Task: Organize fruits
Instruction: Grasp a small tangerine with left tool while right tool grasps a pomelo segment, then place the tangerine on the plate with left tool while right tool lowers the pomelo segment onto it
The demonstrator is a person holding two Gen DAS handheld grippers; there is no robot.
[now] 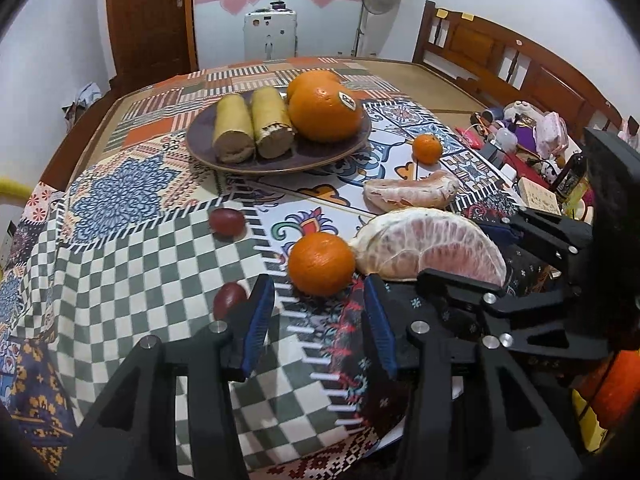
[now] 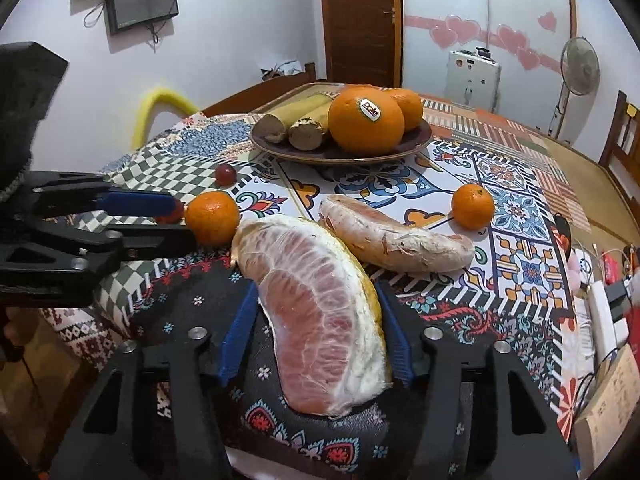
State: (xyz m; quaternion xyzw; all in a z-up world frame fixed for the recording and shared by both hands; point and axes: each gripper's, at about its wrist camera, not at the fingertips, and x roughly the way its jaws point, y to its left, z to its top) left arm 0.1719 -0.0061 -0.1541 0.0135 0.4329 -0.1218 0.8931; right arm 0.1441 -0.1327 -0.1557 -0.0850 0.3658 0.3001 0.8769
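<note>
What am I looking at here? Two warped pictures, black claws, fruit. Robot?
No robot: a person holds a two-finger tool in each hand, each with a fisheye camera looking along its fingers. One picture is from the left tool, the other from the right tool.

On the patterned tablecloth a dark plate holds two cut banana pieces and large oranges. Loose lie two mandarins, two pomelo wedges and two red grapes.

The right tool straddles the nearer pomelo wedge; whether its pads press yet I cannot tell. The left tool is open and empty, just short of the near mandarin.
</note>
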